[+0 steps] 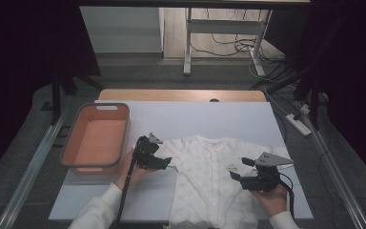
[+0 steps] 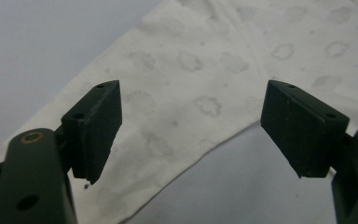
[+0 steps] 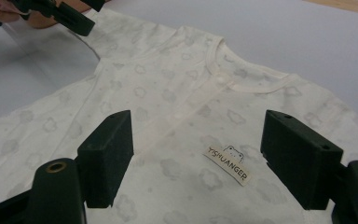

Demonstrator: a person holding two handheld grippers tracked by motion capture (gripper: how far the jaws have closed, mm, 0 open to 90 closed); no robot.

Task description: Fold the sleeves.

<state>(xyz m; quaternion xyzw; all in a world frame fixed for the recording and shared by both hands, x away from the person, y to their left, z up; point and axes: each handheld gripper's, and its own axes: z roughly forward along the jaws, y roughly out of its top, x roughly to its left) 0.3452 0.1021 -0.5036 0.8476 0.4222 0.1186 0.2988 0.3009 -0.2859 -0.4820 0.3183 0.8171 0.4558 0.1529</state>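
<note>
A white baby shirt [image 1: 208,164] with a faint cloud print lies flat on the pale sheet, neck towards the far side. My left gripper [image 1: 166,161] hovers at the shirt's left sleeve. In the left gripper view its jaws stand wide open [image 2: 193,88] over the sleeve's cloth [image 2: 186,60] with nothing between them. My right gripper [image 1: 240,169] is over the shirt's right chest. It is open too [image 3: 198,116], just above a small sewn label [image 3: 228,163], with the buttoned neckline [image 3: 221,77] beyond. The left gripper [image 3: 63,14] appears far off at the upper left.
An orange basket with a grey rim [image 1: 106,106] stands on the left of the table, beside the left hand. The pale sheet [image 1: 228,119] covers most of the wooden table. A table frame and cables lie on the floor behind.
</note>
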